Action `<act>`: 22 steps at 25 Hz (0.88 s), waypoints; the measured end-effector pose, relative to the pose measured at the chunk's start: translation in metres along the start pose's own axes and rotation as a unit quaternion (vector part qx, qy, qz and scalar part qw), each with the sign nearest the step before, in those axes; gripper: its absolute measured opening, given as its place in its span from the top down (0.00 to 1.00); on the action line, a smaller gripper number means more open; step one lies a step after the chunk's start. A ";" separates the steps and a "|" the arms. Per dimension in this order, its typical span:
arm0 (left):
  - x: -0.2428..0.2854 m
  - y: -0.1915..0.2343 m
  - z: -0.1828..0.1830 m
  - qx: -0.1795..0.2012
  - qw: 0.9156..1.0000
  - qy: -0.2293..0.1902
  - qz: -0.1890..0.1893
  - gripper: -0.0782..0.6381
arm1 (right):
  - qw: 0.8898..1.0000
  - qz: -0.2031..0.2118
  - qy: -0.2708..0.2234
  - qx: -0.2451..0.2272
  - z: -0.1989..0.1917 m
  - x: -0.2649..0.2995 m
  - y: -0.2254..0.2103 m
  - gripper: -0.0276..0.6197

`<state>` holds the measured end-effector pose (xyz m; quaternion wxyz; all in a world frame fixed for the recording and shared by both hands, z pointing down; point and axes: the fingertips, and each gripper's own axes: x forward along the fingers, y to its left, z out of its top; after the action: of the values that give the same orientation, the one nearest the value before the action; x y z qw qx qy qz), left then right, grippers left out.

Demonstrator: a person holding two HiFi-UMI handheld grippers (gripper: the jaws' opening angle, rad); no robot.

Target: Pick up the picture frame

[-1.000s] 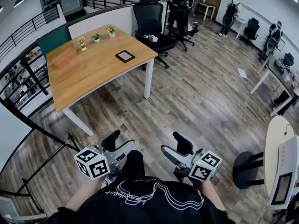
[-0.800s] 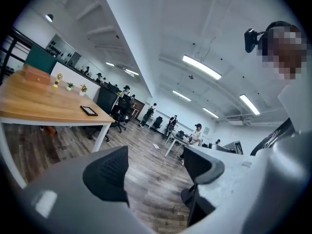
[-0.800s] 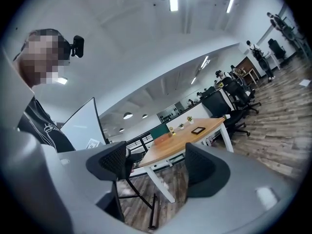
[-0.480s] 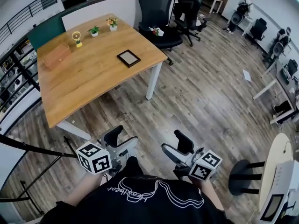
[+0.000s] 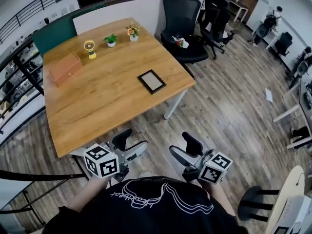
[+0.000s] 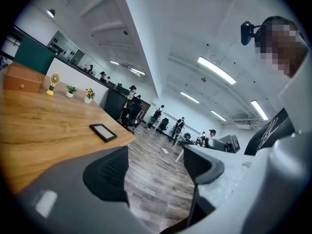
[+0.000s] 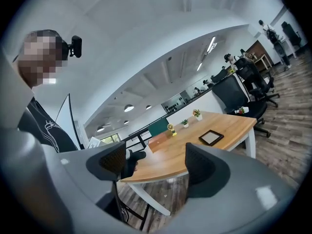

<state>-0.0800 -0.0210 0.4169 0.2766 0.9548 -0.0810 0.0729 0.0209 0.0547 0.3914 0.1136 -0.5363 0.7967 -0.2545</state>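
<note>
A small black picture frame (image 5: 151,81) with a pale insert lies flat on the wooden table (image 5: 97,101), near its right front corner. It also shows in the left gripper view (image 6: 103,132) and in the right gripper view (image 7: 211,137). My left gripper (image 5: 130,143) is held low at the table's near edge, open and empty (image 6: 156,172). Beside it to the right, over the floor, my right gripper (image 5: 184,149) is also open with nothing between its jaws (image 7: 158,165). Both are well short of the frame.
On the table's far side stand a brown wooden box (image 5: 65,68), a small yellow fan (image 5: 89,48) and two potted plants (image 5: 111,40). A black office chair (image 5: 183,23) is behind the table's right corner. A railing (image 5: 19,82) runs along the left.
The table and the frame have come closer and lower in the head view as the person walks toward them. Both grippers stay open in the same pose.
</note>
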 end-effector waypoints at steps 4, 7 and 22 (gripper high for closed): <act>0.015 0.033 0.019 0.000 1.000 -0.002 0.016 0.42 | 1.000 0.009 0.002 0.005 0.014 0.031 -0.022 0.36; 0.029 0.054 0.029 0.008 1.000 -0.002 0.027 0.42 | 1.000 0.010 -0.002 0.008 0.024 0.047 -0.043 0.36; 0.134 0.179 0.092 -0.051 0.990 -0.021 0.127 0.43 | 0.994 0.065 0.092 0.004 0.090 0.179 -0.212 0.37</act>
<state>0.0248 -0.2350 0.4569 0.3116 0.9228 -0.2108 0.0830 0.1594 -0.1966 0.4440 0.0585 -0.4573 0.8358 -0.2981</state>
